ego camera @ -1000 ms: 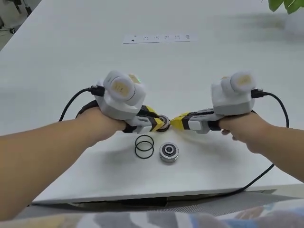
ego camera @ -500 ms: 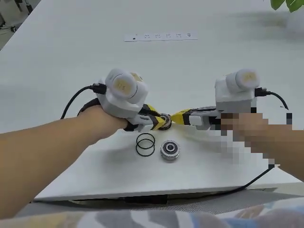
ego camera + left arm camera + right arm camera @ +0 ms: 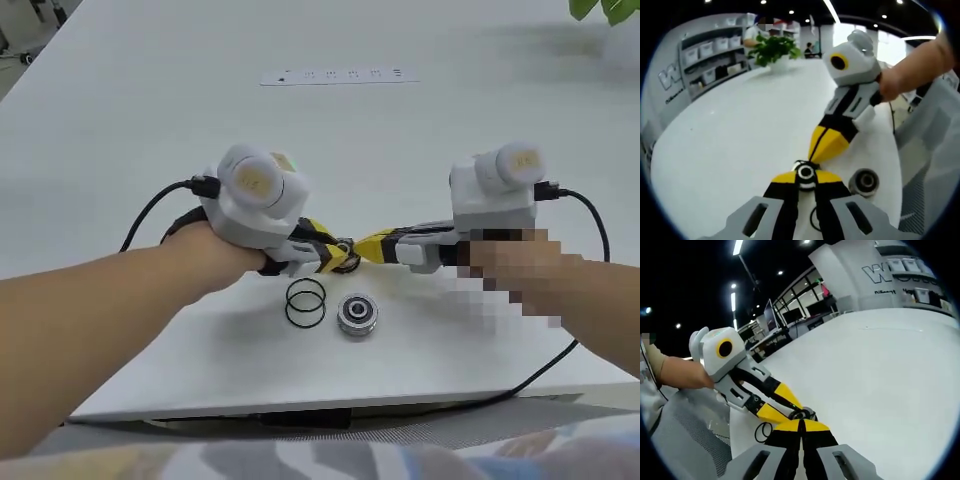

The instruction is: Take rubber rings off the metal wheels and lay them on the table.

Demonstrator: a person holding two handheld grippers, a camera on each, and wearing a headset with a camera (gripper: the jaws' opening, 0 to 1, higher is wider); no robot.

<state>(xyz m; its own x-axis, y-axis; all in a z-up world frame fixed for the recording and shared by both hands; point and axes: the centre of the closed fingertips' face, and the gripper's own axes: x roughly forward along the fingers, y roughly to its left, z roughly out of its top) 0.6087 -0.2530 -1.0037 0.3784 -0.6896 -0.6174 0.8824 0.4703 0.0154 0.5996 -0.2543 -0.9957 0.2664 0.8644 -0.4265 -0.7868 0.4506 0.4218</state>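
My left gripper (image 3: 338,255) is shut on a small metal wheel (image 3: 346,246), held just above the table; in the left gripper view the wheel (image 3: 805,173) sits between the yellow jaw tips. The right gripper (image 3: 368,245) is shut, and its tips touch that wheel's rim (image 3: 804,414). I cannot tell whether a rubber ring is pinched there. Two black rubber rings (image 3: 305,303) lie overlapping on the table below the grippers. A second metal wheel (image 3: 357,313) lies flat just right of them, also seen as the wheel on the table (image 3: 863,182).
The white table (image 3: 200,120) stretches far ahead, with a white power strip (image 3: 338,75) at its far side. The table's front edge (image 3: 300,402) is close below the rings. Black cables (image 3: 150,215) trail from both grippers. A plant (image 3: 772,47) stands far off.
The right gripper has closed the small gap to the held wheel and now touches it. Both grippers sit slightly higher. The rings and the loose wheel have not moved.
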